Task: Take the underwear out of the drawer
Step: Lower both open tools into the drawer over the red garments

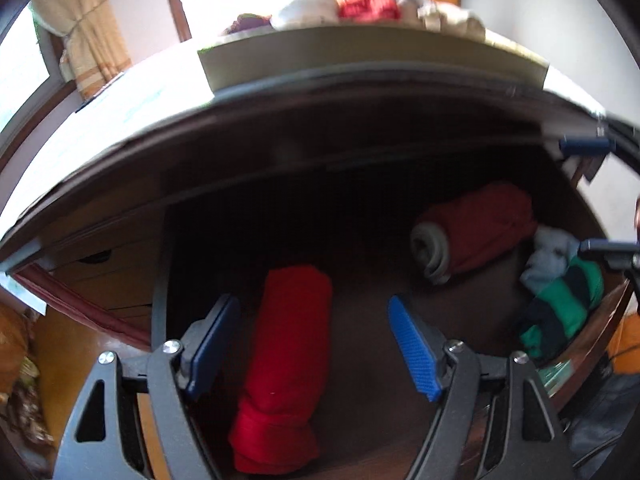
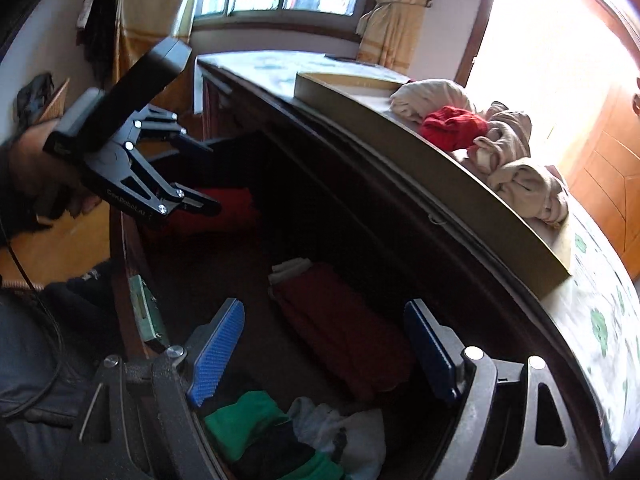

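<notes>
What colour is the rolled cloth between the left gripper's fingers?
Bright red rolled cloth, clearest in the left wrist view.

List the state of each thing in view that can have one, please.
Drawer: open.
Bright red roll: rolled, lying in drawer, between left tool's pads, not gripped.
Dark red roll: rolled, in drawer, untouched.
Green striped garment: crumpled, in drawer.
Left tool: open.
Right tool: open.
</notes>
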The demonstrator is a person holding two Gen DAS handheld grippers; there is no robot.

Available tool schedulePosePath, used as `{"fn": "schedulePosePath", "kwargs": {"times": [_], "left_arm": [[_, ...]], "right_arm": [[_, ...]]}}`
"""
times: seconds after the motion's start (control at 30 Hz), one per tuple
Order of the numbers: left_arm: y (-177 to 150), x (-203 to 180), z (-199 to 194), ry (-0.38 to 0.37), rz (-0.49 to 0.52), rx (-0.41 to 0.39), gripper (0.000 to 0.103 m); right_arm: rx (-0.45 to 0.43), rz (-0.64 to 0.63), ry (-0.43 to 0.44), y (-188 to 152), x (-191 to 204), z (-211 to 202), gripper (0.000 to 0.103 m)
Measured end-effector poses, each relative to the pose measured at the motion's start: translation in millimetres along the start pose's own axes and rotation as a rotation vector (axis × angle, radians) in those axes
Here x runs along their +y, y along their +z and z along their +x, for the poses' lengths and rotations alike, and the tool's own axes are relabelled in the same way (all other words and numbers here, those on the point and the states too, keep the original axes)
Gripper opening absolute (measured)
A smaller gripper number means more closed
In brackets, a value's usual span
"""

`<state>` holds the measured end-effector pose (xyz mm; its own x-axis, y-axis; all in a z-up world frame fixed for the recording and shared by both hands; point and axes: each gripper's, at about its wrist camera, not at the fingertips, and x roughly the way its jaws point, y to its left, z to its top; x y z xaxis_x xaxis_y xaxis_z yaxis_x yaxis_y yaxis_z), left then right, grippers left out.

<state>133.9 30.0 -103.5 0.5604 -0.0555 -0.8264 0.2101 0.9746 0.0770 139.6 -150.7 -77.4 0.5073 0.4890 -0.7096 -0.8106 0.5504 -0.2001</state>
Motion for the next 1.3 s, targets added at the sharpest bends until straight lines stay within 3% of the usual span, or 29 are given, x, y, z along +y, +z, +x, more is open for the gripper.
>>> {"fn": "schedulePosePath", "kwargs": {"times": [0.2,0.53,0.7,1.1,1.3], "left_arm": [[3.0,-7.0,20.4,-0.003,0.094,0.124,0.078],[9.7,-15.5,38.9,-0.005,0.193,0.232,0.078],[14.0,-19.1,51.5,-0.002,0.214,0.286,0.078],[25.2,-22.7,73.7,-0.053,0.229,0.366,0.078],[27.3,-32.1,79.4,-0.033,0.251,0.375,0.078]], "right_arm": [[0.099,-0.095,-0.018,8.2,6.9,36.5,0.083],[0.227,-0.207,-0.046,5.6,22.2,79.4,0.083],[0.285,-0.203,-0.047,5.3,19.0,93.8,0.083],[0.372,-0.176,-0.042,15.4,14.4,137.8,0.070],[0.406,-0.148,-0.035,17.3,2.0,153.0,0.056]]}}
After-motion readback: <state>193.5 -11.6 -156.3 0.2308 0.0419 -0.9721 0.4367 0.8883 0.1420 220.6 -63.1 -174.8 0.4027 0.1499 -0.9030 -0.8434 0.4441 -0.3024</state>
